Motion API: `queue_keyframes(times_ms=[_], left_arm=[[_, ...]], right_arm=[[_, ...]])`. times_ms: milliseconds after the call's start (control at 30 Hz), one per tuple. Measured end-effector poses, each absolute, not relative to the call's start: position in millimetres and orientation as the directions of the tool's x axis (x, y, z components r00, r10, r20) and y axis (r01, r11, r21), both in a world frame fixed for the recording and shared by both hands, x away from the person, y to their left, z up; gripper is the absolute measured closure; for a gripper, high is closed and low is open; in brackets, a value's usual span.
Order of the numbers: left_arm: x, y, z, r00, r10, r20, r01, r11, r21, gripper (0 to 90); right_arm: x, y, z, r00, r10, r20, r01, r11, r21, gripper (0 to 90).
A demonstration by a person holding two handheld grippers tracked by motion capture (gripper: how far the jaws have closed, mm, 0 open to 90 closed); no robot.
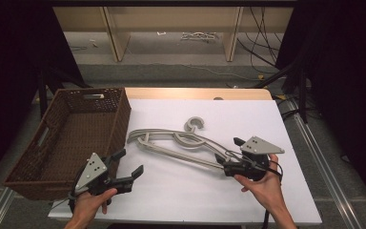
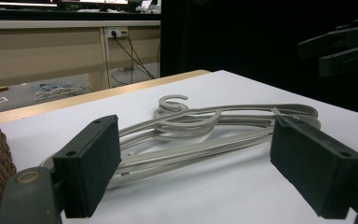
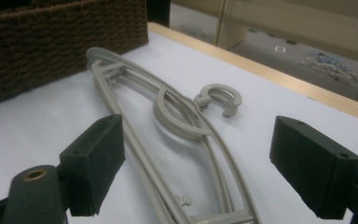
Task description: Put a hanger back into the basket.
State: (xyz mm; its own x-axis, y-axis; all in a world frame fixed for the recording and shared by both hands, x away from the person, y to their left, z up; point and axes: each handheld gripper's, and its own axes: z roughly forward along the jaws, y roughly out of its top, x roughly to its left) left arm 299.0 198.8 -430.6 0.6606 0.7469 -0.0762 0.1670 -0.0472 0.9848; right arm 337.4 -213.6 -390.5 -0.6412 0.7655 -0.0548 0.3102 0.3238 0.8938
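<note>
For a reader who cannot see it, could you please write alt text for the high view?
Grey plastic hangers lie stacked on a white table, between two hand-held grippers with open jaws. The right gripper is at the hangers' right end; the left gripper is apart from them, beside a brown wicker basket at the table's left edge.

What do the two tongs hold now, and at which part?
Nothing. Both the left tongs and right tongs are open; the grey hangers lie on the table.

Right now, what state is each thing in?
Hangers: stacked flat on the white table, beside the basket, ungripped.
Basket: upright, looks empty.
Left hand-held gripper: open, off the hangers.
Right hand-held gripper: open, jaws either side of the hangers' end.
</note>
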Motion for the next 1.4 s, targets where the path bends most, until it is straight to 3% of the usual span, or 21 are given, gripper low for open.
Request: queue_keyframes(times_ms=[733, 1400], left_arm=[[297.8, 195.7, -430.2, 0.673, 0.737, -0.068, 0.162, -0.058, 0.985, 16.1], [296.7, 194.3, -429.8, 0.682, 0.729, -0.061, 0.157, -0.065, 0.985, 16.1]], right_arm=[[406.1, -193.2, -378.4, -0.7, 0.706, -0.111, 0.406, 0.52, 0.752, 26.2], [440.5, -188.5, -407.8, -0.733, 0.669, -0.12, 0.472, 0.628, 0.62, 36.4]])
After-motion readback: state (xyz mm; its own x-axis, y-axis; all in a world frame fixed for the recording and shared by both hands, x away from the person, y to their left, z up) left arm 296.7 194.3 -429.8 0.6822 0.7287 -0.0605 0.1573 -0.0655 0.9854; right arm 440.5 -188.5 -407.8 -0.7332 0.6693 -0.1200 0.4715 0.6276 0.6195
